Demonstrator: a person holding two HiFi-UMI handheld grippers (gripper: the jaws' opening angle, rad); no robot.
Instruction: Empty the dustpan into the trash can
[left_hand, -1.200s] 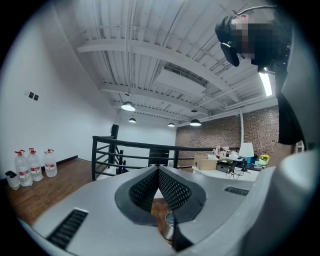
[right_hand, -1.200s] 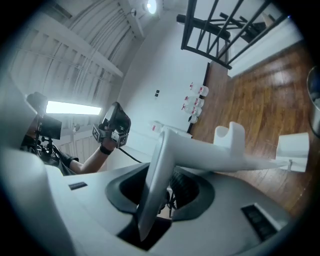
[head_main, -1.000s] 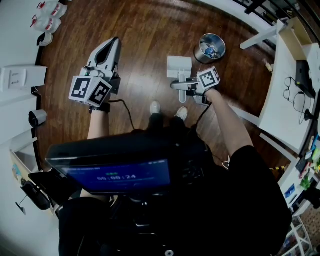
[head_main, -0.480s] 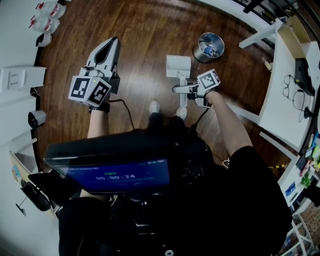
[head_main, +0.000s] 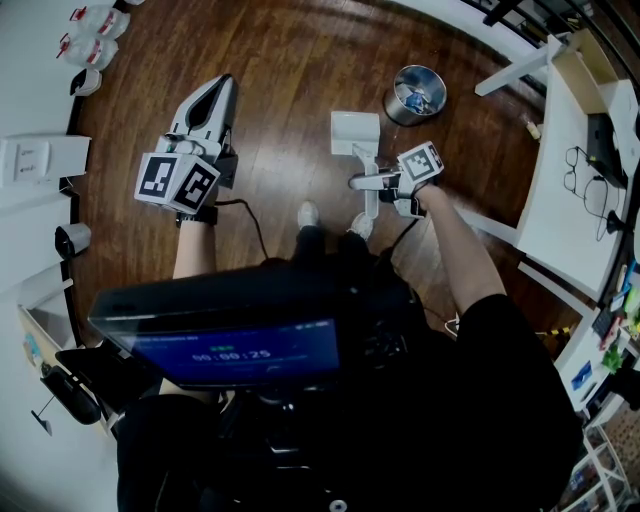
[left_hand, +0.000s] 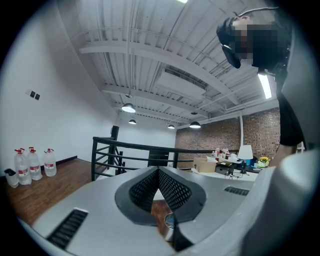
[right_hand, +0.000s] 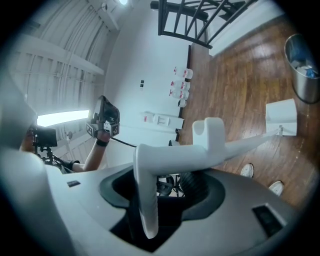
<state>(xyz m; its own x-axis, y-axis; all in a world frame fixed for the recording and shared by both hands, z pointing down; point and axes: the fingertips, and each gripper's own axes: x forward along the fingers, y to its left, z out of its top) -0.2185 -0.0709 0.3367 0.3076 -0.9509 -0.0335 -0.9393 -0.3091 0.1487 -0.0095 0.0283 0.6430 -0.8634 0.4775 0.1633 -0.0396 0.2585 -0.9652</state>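
The person is holding the left gripper (head_main: 221, 90) level over the wooden floor (head_main: 285, 60), well apart from the work, and its jaws are resting fully together with nothing between them. The right gripper (head_main: 361, 183) is reaching across the handle of the white dustpan (head_main: 355, 128). Its jaws have just been opening and are now standing wide, so the handle is lying loosely between them with a gap showing beside the pad rather than being clamped. The dustpan's pan is sitting on the floor just beside the round metal trash can (head_main: 417, 95), which is holding some blue scraps. The person's shoes (head_main: 310, 214) are standing just behind the dustpan.
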